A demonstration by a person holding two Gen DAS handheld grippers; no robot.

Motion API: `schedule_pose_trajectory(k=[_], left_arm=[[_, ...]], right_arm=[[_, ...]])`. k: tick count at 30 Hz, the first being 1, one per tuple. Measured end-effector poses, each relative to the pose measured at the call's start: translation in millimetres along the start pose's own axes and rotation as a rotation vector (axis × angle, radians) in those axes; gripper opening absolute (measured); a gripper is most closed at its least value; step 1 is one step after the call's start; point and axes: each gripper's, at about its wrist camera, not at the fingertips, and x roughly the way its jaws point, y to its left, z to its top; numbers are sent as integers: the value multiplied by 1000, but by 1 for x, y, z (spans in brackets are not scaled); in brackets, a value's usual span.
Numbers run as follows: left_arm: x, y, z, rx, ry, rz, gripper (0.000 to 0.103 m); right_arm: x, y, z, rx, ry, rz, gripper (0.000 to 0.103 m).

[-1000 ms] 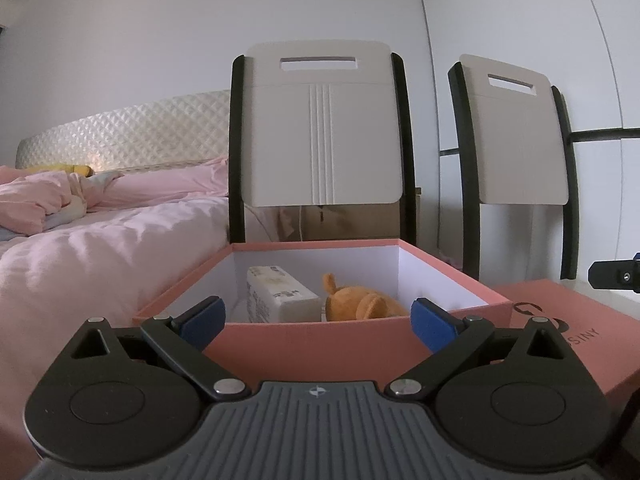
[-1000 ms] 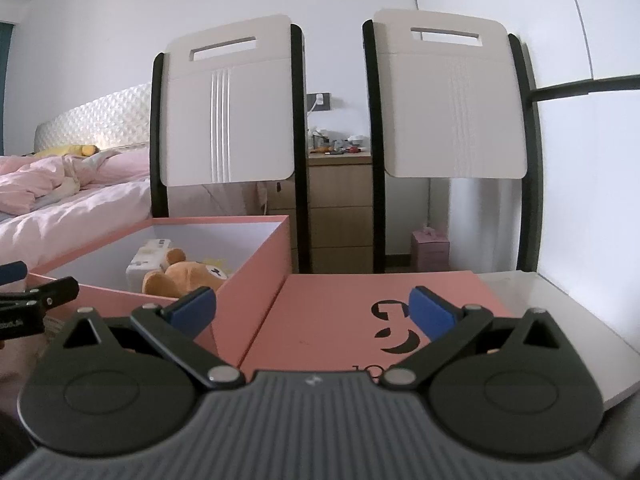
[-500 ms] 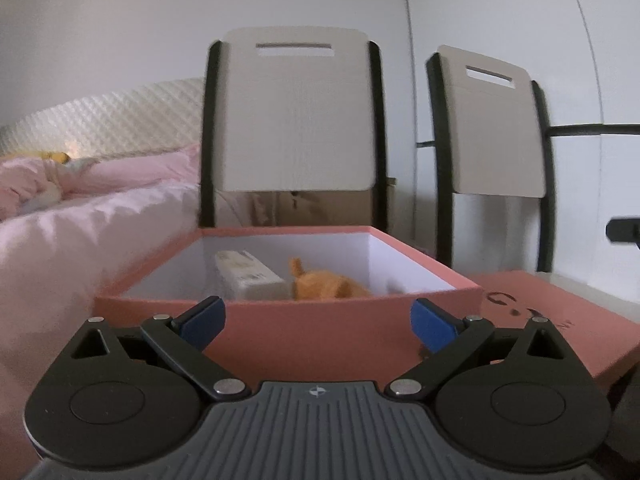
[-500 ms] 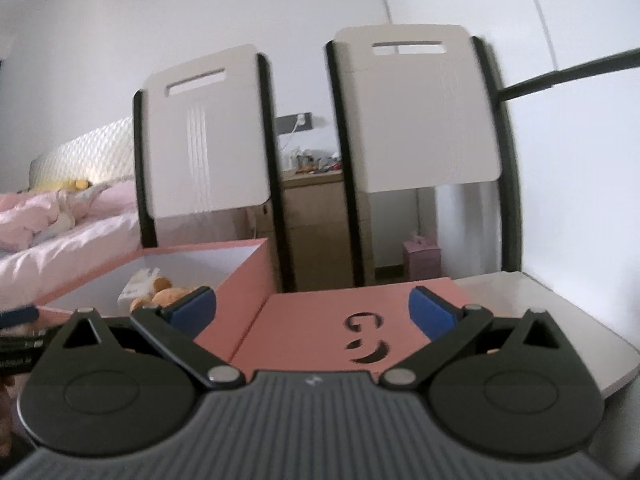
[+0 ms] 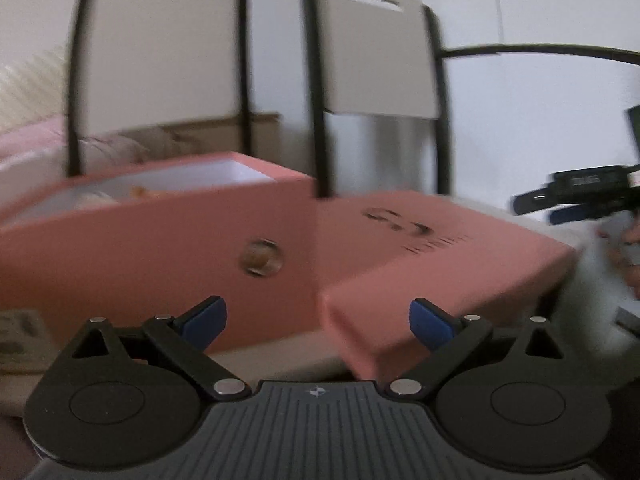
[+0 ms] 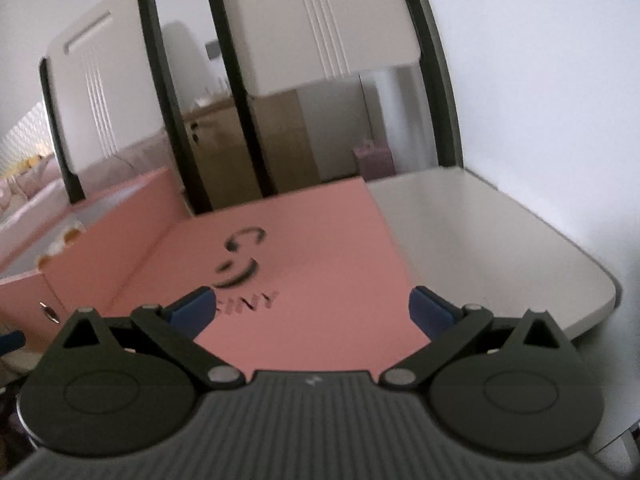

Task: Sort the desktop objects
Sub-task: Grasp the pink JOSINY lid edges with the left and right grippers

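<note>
White table (image 6: 500, 240) carries an open pink box (image 5: 160, 240) and, touching it, apparently its lid (image 6: 312, 248).

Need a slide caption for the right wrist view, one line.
Open, empty right gripper hovers over the pink lid lying flat on the white table, beside the open pink box.

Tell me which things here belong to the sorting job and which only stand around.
Belong to the job:
- open pink box
- pink lid
- orange plush toy, inside the box
- left tool and right tool, both open

Only standing around:
- two chairs
- wooden cabinet
- bed
</note>
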Motion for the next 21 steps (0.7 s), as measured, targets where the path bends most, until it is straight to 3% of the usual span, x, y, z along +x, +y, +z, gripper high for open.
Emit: schedule_pose_trajectory(k=[4,8,15,21], left_arm=[[14,-6,-1,-45,37,-45,99],[25,-13,-5,-34,51,-35,99],[31,-15,-5,-47,45,-61,99],[32,-26,-7,-5,60,-123,100]], right_arm=[[14,-2,-8,-25,12,3,103],[18,1,-12,-57,2,5,103],[20,-11,-14,-63,-10,-77,103],[24,-19,-19,-40,14,-9,103]])
